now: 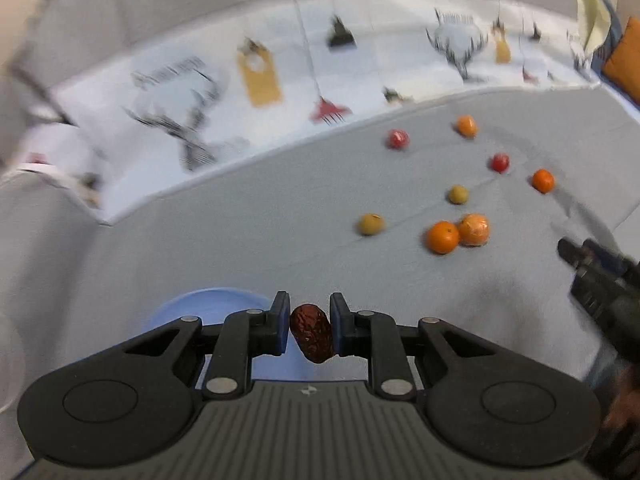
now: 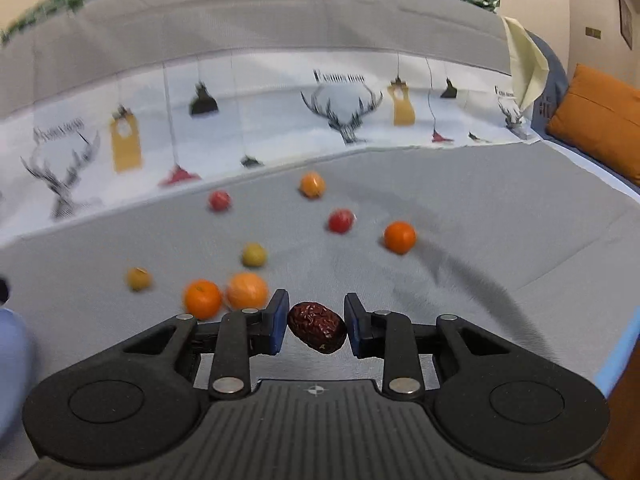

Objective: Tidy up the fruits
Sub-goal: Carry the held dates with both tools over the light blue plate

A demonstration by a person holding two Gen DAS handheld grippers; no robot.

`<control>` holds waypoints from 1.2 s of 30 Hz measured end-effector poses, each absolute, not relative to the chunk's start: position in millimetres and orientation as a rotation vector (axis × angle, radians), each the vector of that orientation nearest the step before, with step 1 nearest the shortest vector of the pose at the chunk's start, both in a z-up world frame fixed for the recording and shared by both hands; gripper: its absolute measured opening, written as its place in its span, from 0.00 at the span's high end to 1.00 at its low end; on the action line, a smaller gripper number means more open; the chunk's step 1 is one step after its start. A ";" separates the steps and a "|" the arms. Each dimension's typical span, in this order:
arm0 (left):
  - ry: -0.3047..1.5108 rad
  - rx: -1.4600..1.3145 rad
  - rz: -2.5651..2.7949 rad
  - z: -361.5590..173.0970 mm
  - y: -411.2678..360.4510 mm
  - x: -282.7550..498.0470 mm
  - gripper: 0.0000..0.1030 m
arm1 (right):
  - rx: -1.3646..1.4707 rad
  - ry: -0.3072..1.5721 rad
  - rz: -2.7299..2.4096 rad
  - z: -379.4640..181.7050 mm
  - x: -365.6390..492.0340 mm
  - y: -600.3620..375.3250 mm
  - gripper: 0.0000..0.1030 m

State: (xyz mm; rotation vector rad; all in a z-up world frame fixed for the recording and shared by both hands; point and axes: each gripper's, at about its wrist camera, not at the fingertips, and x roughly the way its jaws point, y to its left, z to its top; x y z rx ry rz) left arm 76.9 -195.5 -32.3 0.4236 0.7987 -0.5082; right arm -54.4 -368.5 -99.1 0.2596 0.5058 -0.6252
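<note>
While level above the cloth [image 2: 500, 216], each tool, left [image 1: 309, 330]; right [image 2: 316, 330], pinching a red date [image 1: 311, 336].

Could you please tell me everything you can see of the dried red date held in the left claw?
The dried red date is a small oval fruit with dark reddish-brown, wrinkled, slightly glossy skin. It sits between the two blue-padded fingers of the left claw, pinched at its sides, with its long axis tilted and its lower end pointing down and slightly right. It is held off the grey cloth, just beside the rim of the light blue bowl, which shows behind and left of it. Nothing but the pads touches it.
</note>
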 end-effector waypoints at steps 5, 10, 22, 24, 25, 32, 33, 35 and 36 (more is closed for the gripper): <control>0.690 0.330 -0.528 16.6 -119.4 24.0 0.78 | 0.194 0.414 -0.447 -42.7 -109.8 -311.2 0.69; 0.622 0.317 -0.494 38.2 -67.5 -22.0 0.78 | 0.141 0.424 -0.304 -18.3 -141.7 -245.9 0.69; 0.742 0.220 -0.416 8.4 12.8 -58.6 0.78 | 0.014 0.492 -0.083 -10.6 -138.7 -149.1 0.69; 0.740 0.207 -0.404 7.7 18.4 -55.8 0.78 | 0.002 0.507 -0.071 -12.1 -135.9 -147.1 0.69; 0.740 0.200 -0.401 7.4 20.2 -53.8 0.78 | -0.002 0.513 -0.068 -12.9 -135.9 -146.9 0.69; 0.725 0.184 -0.434 13.1 12.0 -33.8 0.78 | -0.004 0.535 -0.111 -13.9 -126.2 -156.0 0.69; 0.722 0.183 -0.440 13.7 9.2 -30.0 0.78 | -0.011 0.536 -0.122 -15.1 -123.5 -157.6 0.69; 0.725 0.174 -0.453 14.2 1.6 -18.2 0.78 | -0.013 0.551 -0.133 -17.3 -116.5 -161.5 0.69; 0.734 0.177 -0.455 14.1 -3.5 -11.9 0.78 | -0.010 0.554 -0.138 -17.2 -112.4 -163.9 0.69</control>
